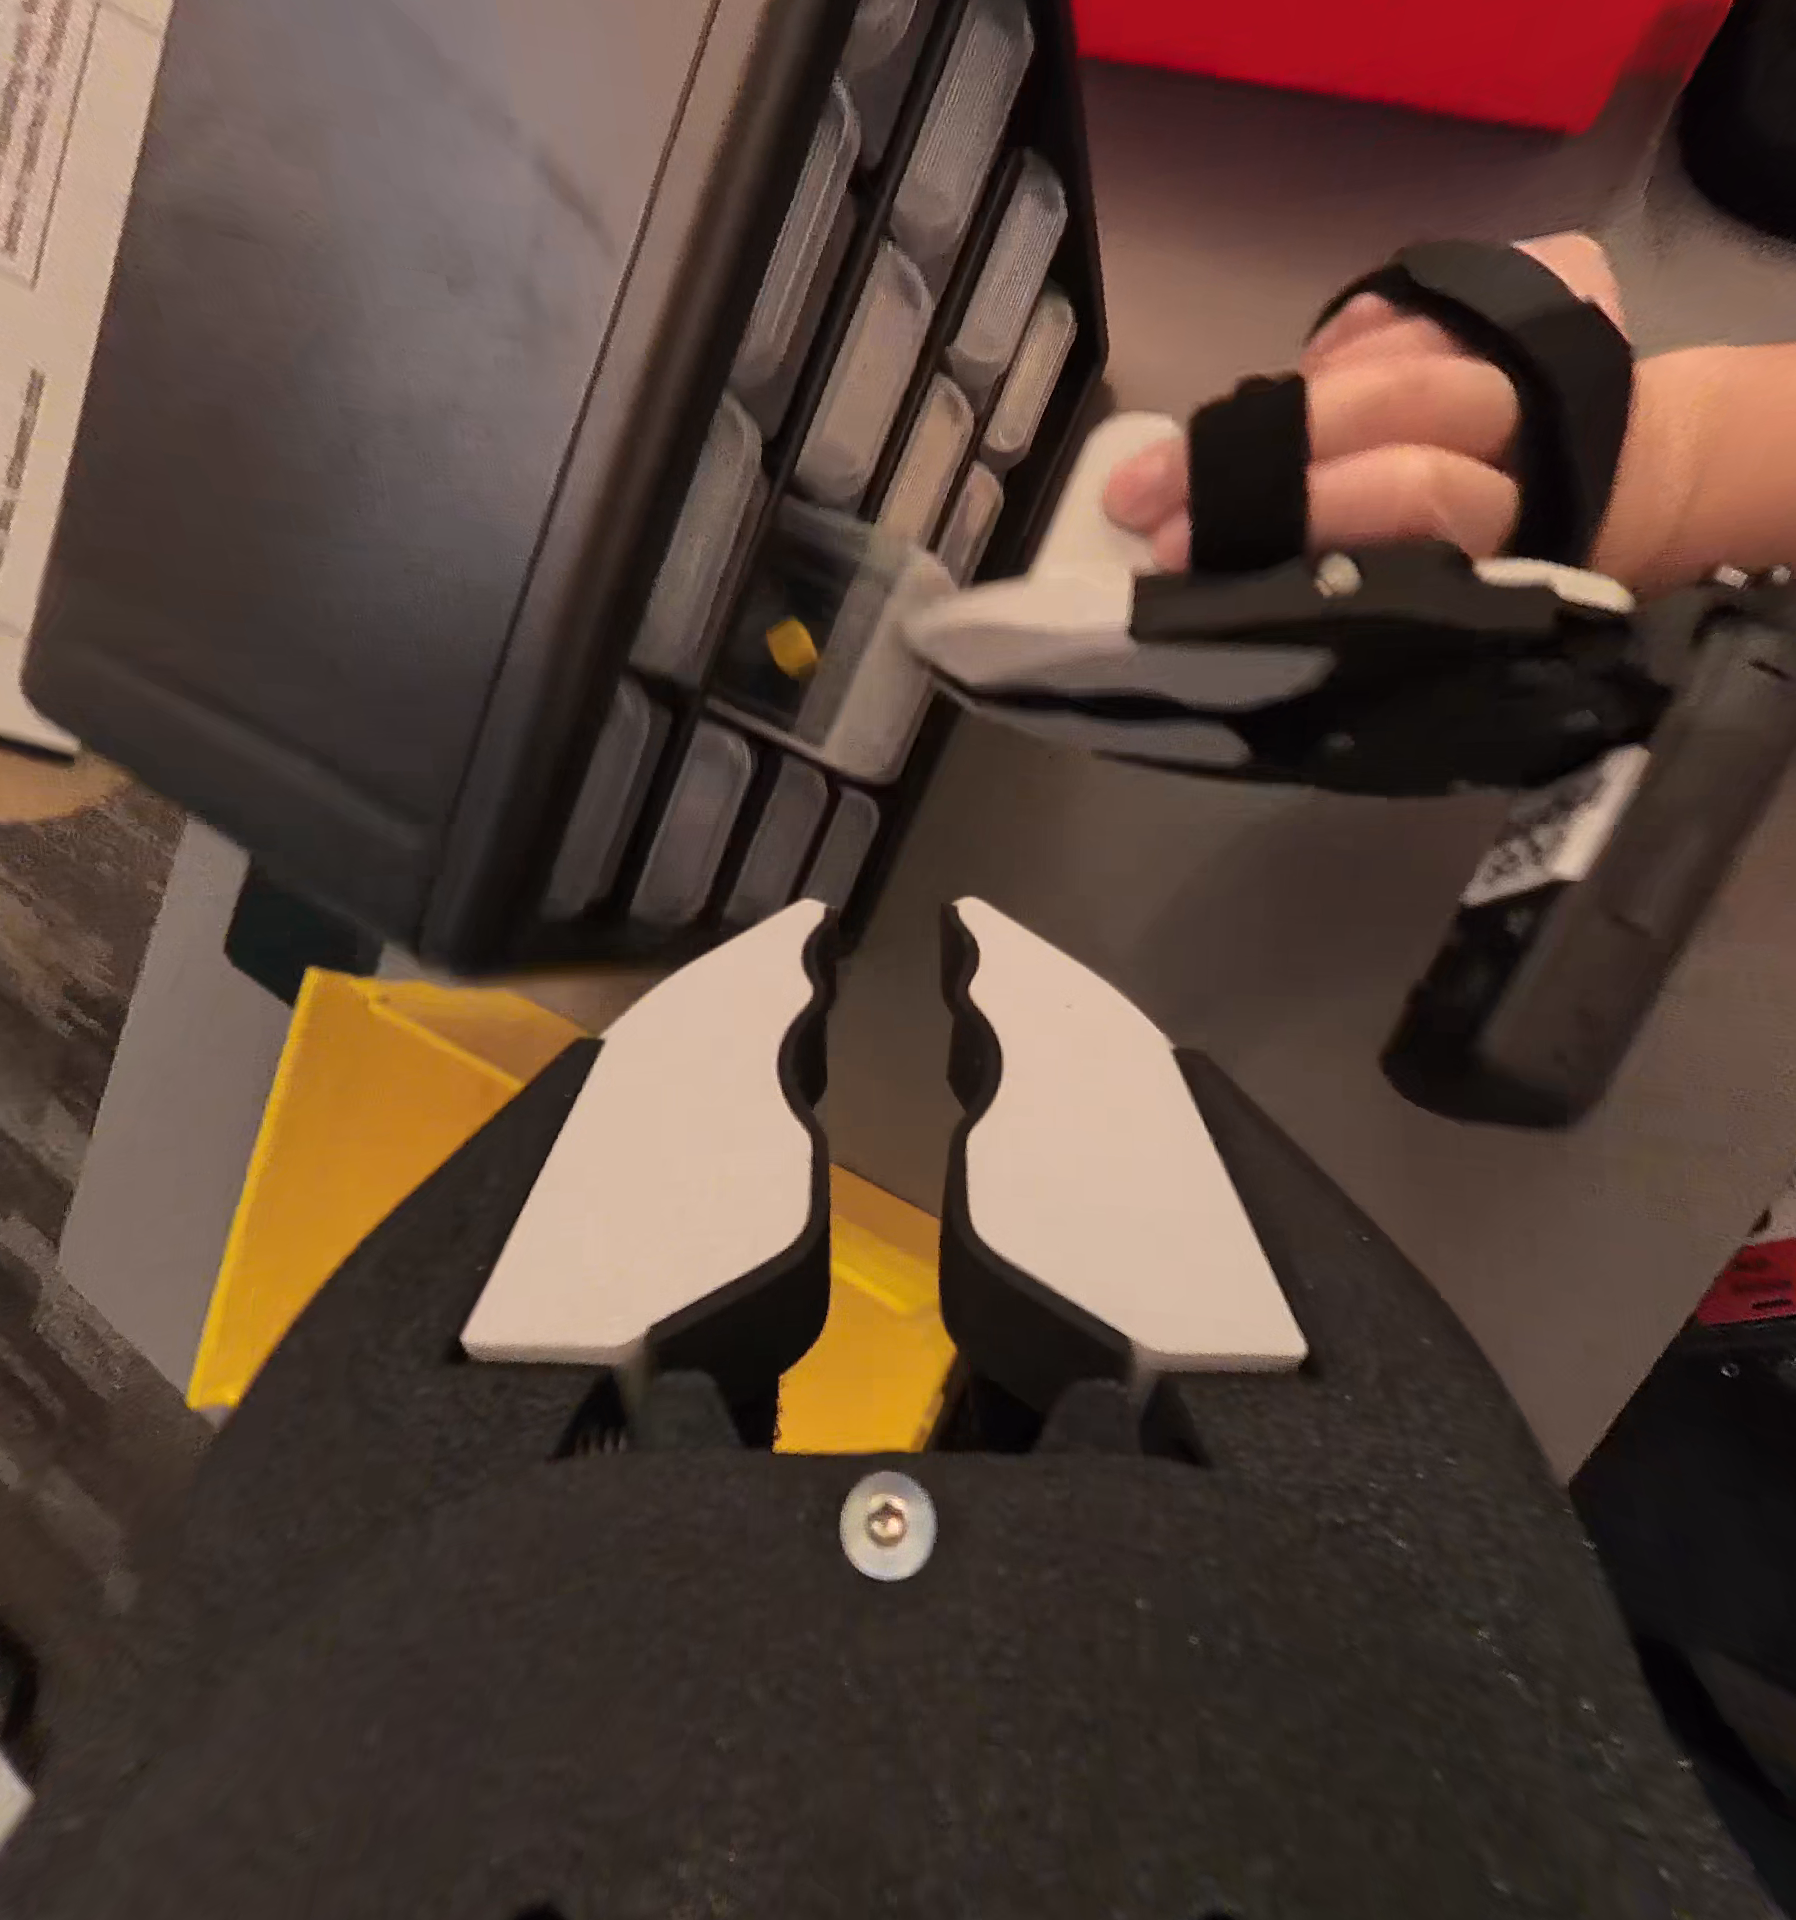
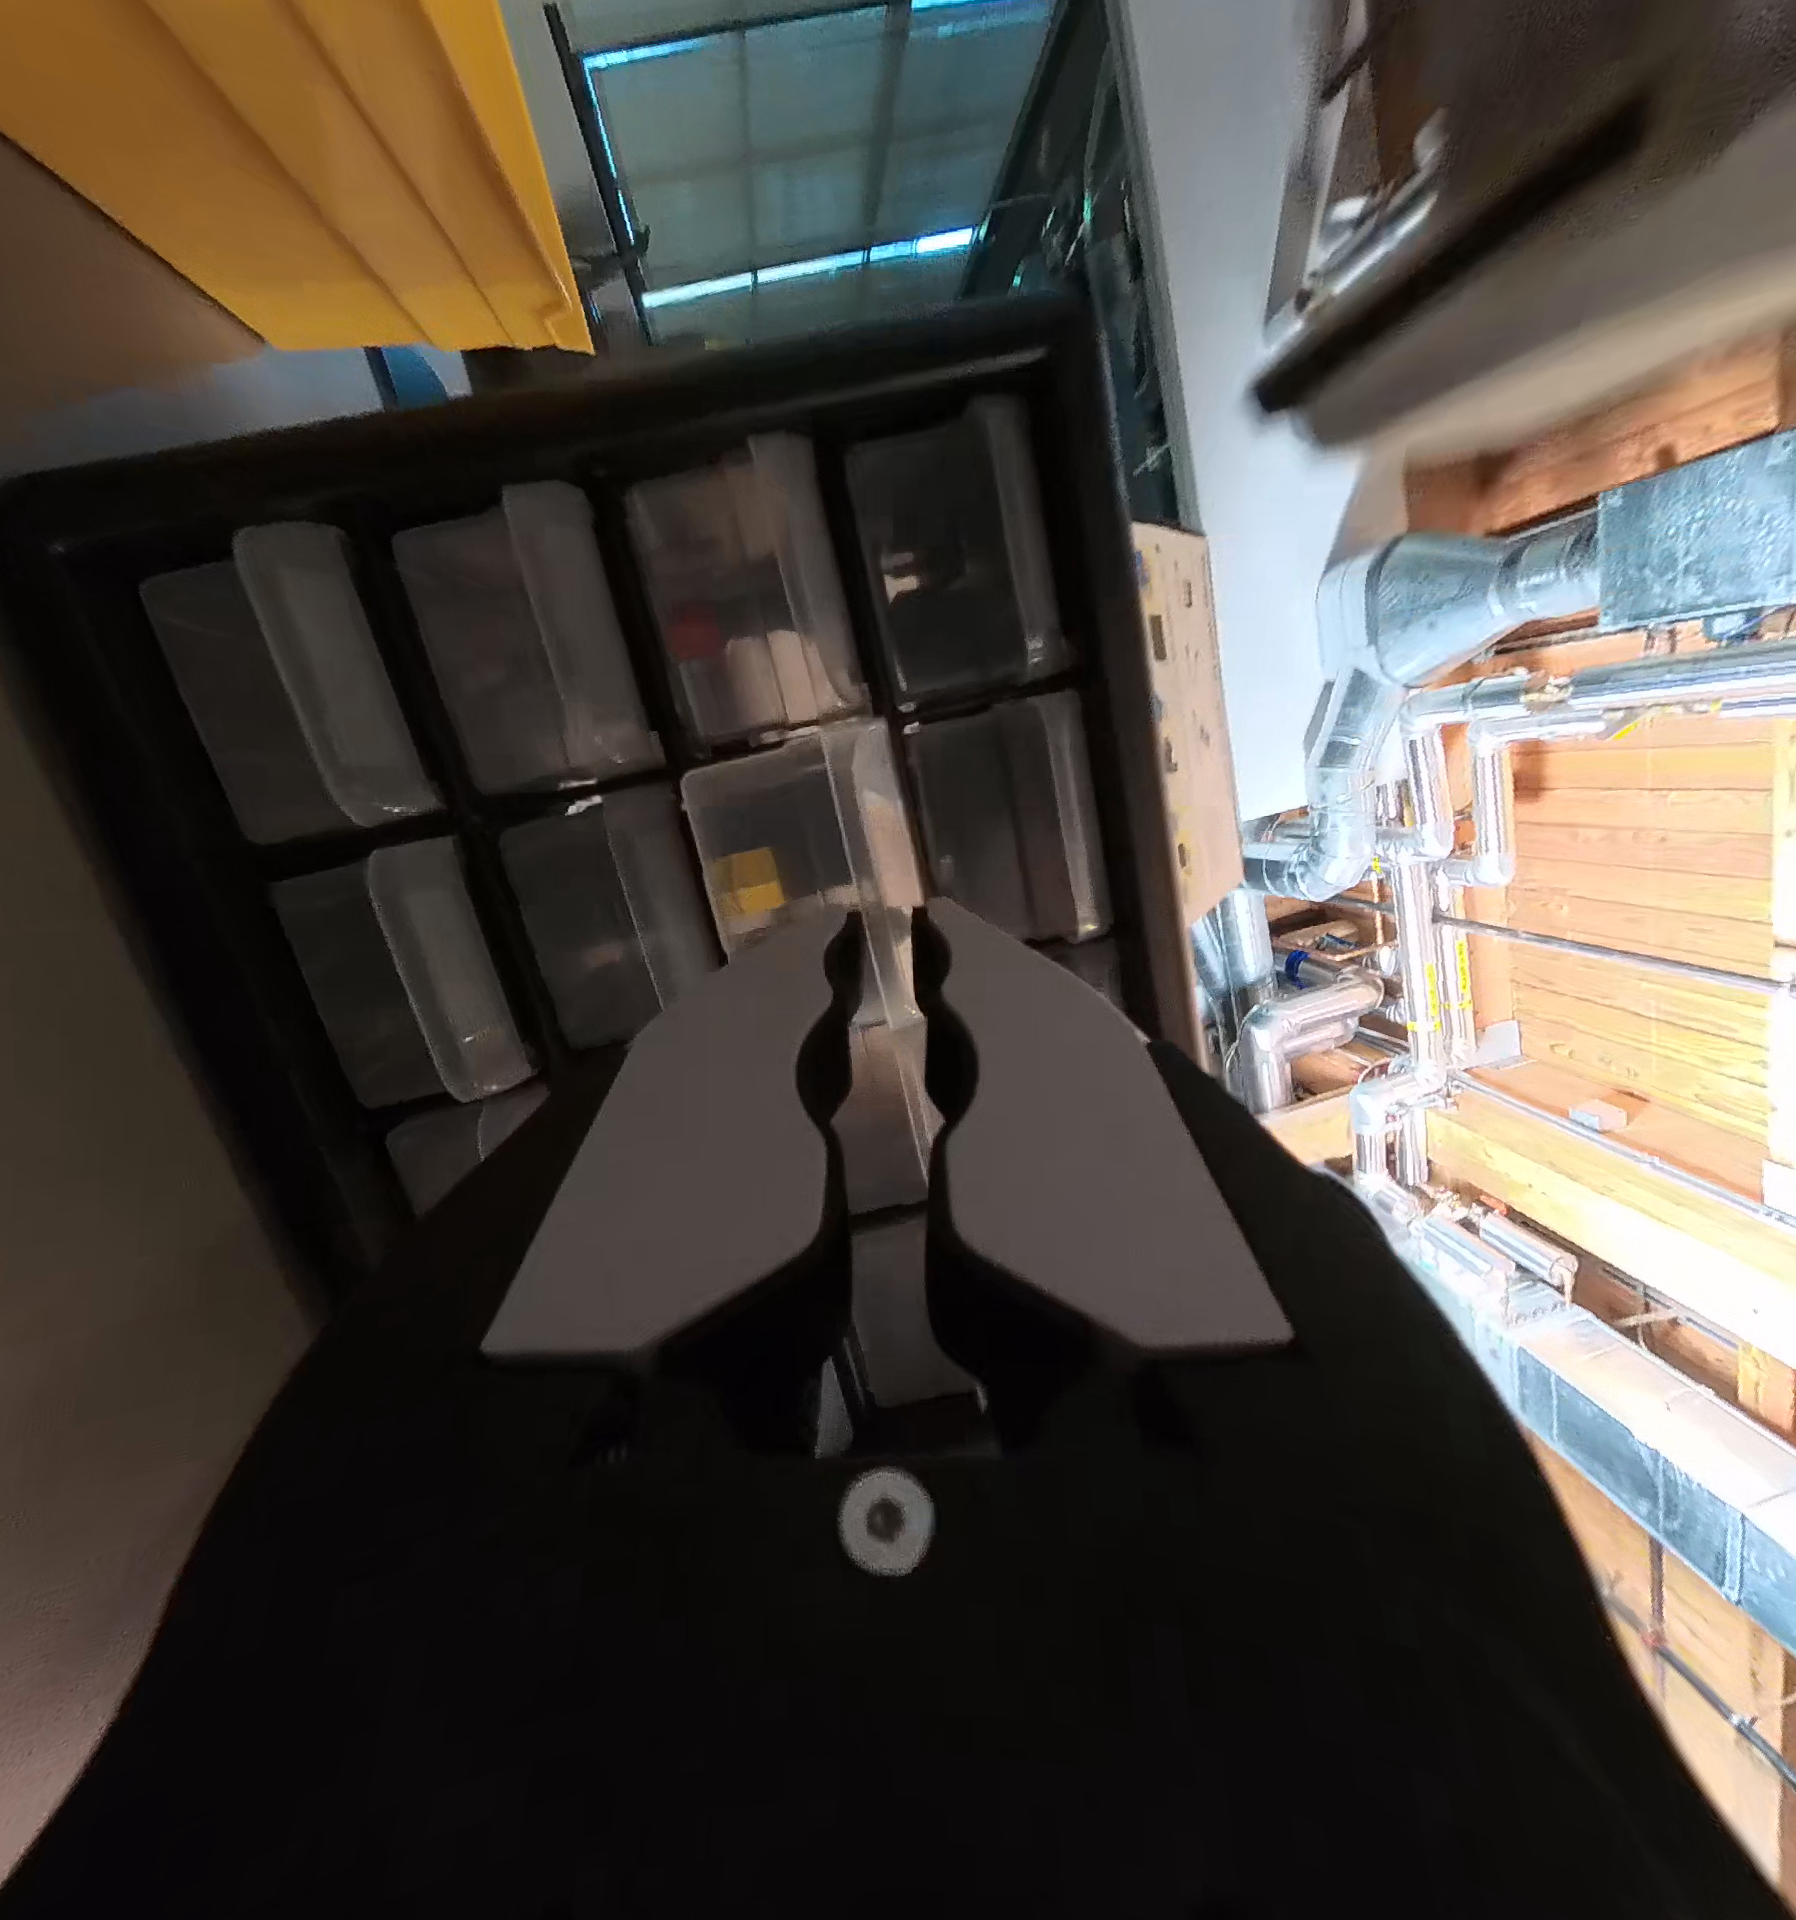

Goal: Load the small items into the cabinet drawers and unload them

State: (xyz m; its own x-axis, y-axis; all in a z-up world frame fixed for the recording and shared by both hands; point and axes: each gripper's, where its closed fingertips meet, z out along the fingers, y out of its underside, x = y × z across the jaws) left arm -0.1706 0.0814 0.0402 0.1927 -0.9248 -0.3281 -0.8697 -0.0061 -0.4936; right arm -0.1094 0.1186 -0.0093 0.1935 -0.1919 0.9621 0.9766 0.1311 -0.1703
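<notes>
A black cabinet [image 1: 354,416] of small clear drawers stands on the table, and it also shows in the right wrist view [image 2: 73,582]. One clear drawer [image 1: 863,665] is pulled partly out, with a small yellow item [image 1: 792,644] inside. My right gripper [image 1: 935,644], held by a hand [image 1: 1393,436], is shut on that drawer's front handle. In the right wrist view the right gripper [image 2: 886,930] pinches the clear handle [image 2: 873,821], and the yellow item [image 2: 748,883] shows through the drawer [image 2: 769,821]. My left gripper [image 1: 889,920] is open and empty, just in front of the cabinet's lower corner.
A yellow bin [image 1: 354,1143] lies under my left gripper beside the cabinet, and it also shows in the right wrist view [image 2: 302,156]. A red bin [image 1: 1393,52] sits at the far edge. A cardboard box [image 1: 0,312] stands left of the cabinet. Dark equipment [image 1: 1756,1507] is at the right. My hands' fingertips stand some 9 cm from each other. The right tips stand about 12 cm off the black cabinet [image 1: 354,416].
</notes>
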